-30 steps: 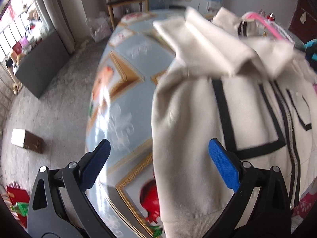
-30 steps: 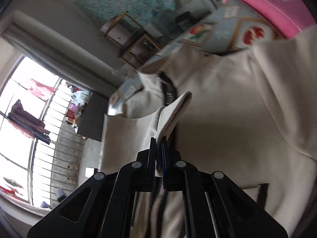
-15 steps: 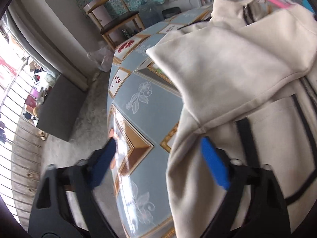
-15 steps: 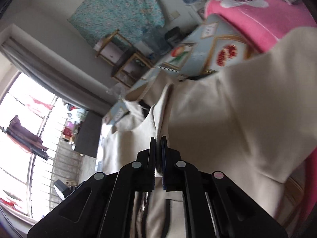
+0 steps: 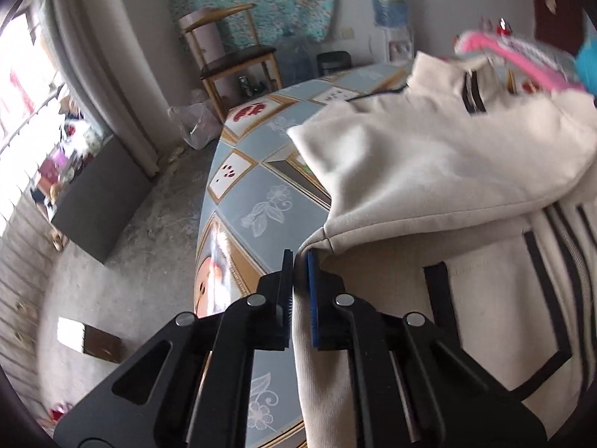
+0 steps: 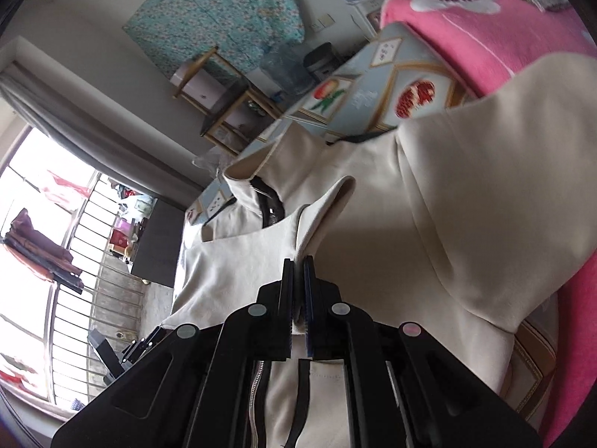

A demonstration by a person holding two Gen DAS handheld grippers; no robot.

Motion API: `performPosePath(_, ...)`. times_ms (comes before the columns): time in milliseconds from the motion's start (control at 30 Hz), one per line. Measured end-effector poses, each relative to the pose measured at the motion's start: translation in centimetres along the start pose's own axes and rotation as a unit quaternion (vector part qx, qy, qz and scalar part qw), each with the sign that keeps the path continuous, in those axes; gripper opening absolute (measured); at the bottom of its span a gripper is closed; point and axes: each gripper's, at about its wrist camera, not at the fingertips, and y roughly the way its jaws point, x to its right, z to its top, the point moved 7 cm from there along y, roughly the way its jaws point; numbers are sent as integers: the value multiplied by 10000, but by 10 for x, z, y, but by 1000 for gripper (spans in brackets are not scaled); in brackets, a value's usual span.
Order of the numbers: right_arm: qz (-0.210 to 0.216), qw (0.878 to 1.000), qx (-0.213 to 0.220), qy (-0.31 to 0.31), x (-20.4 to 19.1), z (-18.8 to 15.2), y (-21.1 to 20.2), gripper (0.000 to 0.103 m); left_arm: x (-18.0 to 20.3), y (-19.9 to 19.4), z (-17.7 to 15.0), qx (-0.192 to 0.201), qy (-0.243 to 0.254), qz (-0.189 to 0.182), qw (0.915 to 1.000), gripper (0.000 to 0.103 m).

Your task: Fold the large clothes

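A cream zip jacket (image 5: 466,186) with black stripes lies on the table, a sleeve folded across its chest. My left gripper (image 5: 299,257) is shut on the jacket's left side edge, just below the folded sleeve. In the right wrist view the jacket (image 6: 429,224) fills the middle. My right gripper (image 6: 298,261) is shut on a fold of the jacket's cloth near the zip and collar, and the cloth stands up from the jaws.
The table (image 5: 253,194) has a blue cloth with fruit and flower pictures; its left edge drops to the floor. A pink blanket (image 6: 485,30) lies at the table's far right. A wooden chair (image 5: 231,56), a dark cabinet (image 5: 97,209) and a small box (image 5: 89,339) stand on the floor.
My left gripper was open beside the jacket; it has moved in and shut on the jacket's side edge. My right gripper stays shut on the cloth and has carried it over.
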Motion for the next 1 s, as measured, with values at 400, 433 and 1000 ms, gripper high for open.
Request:
performPosePath(400, -842, 9933, -725, 315, 55, -34, 31, 8, -10, 9, -29, -430, -209, -199, 9987, 7)
performPosePath(433, -863, 9934, -699, 293, 52, -29, 29, 10, -11, 8, -31, -447, -228, -236, 9985, 7)
performPosePath(1000, 105, 9551, -1832, -2326, -189, 0, 189, 62, -16, 2, -40, -485, -670, -282, 9962, 7)
